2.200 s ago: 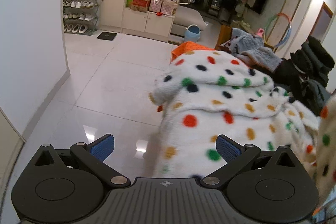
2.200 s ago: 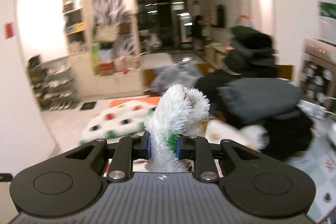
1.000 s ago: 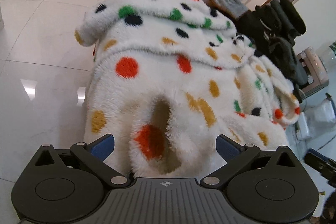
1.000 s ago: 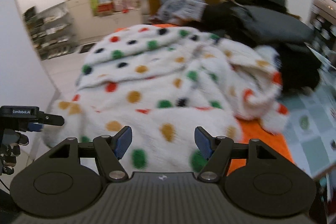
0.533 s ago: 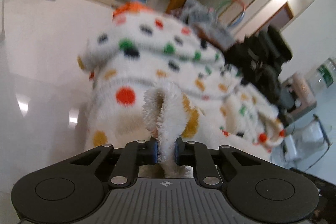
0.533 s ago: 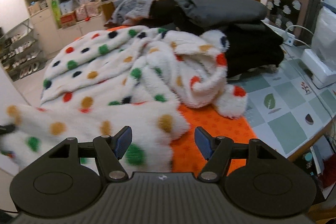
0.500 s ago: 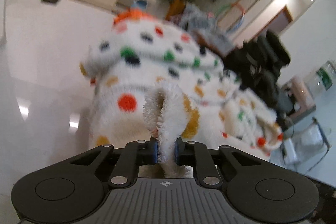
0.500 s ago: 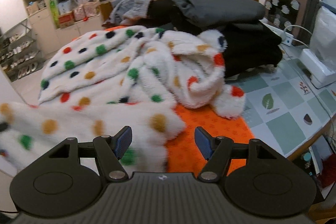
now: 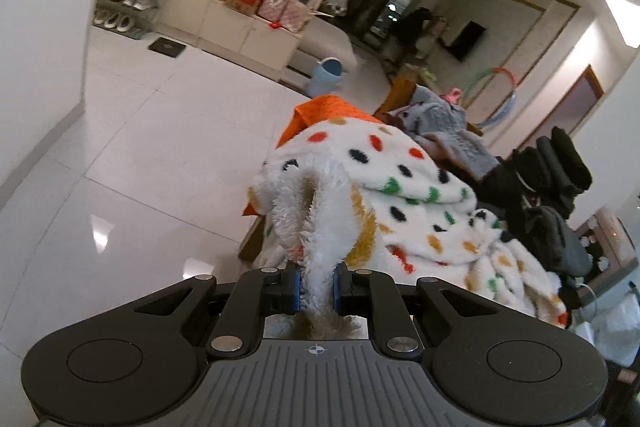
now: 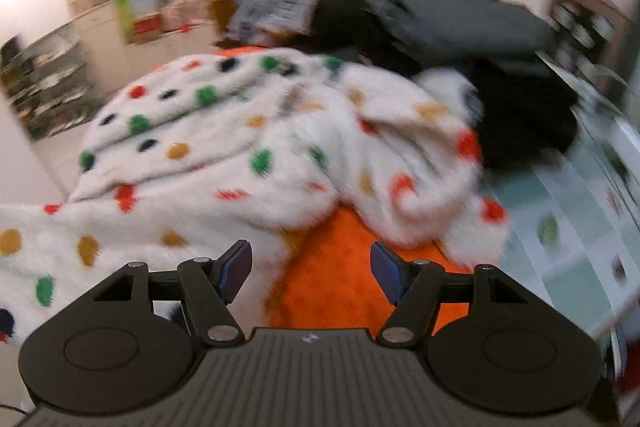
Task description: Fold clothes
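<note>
Garment: my left gripper pinches one end of the spotted fleece garment, which runs from lower left to centre right over the orange cloth, nearest my spread, empty right gripper.

A lived-in home: glossy white floor tiles, a shoe rack full of shoes at the far left, cream cabinets stacked with boxes and bags, a wall television far right, and clothes piled on a table with an orange cover.
</note>
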